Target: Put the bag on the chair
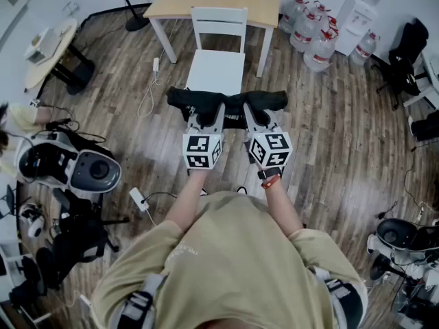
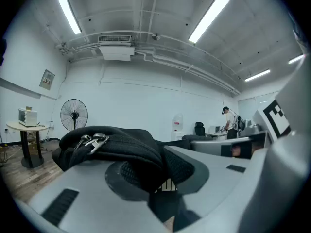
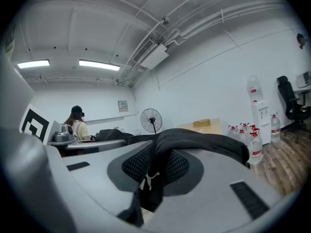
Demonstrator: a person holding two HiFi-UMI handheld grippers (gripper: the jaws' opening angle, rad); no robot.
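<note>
With the left tool point(image 1: 206, 113) and right tool point(image 1: 255, 113) each clamped on the limp black fabric bag point(image 1: 232, 103), hanging just short of the white wooden chair point(image 1: 216, 67), the person should carry it level over the seat, then lower it before releasing.

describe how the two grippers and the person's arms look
The left gripper and the right gripper are both pale grey, with broad jaws bearing round dark textured pads. Each carries a white cube of black square markers. The person wears a khaki short-sleeved shirt and, on the right wrist, a dark wristband with an orange tab.
</note>
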